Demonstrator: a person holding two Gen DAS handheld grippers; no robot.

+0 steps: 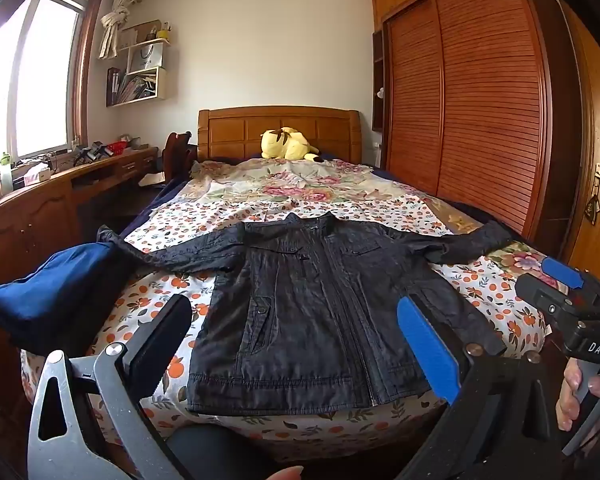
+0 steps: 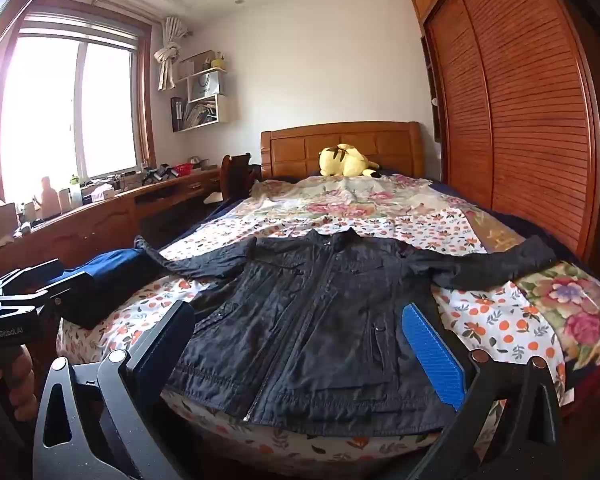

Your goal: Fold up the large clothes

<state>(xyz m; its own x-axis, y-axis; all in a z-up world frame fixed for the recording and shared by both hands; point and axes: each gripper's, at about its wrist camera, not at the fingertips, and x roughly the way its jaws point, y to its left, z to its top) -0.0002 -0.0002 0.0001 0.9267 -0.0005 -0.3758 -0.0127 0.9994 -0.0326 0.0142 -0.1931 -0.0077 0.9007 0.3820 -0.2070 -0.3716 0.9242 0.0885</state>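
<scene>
The black zippered fabric jacket (image 1: 316,308) lies spread flat on the floral-sheeted bed (image 1: 496,292), beyond both tools: left tool (image 1: 296,340) and right tool (image 2: 300,344) gape wide, holding nothing.

- A bright window (image 2: 68,112) lights the white-walled room from the left.
- A wooden desk (image 1: 60,196) runs beneath it.
- A slatted wooden wardrobe (image 1: 472,100) fills the right wall.
- A wooden headboard (image 1: 278,130) backs the bed.
</scene>
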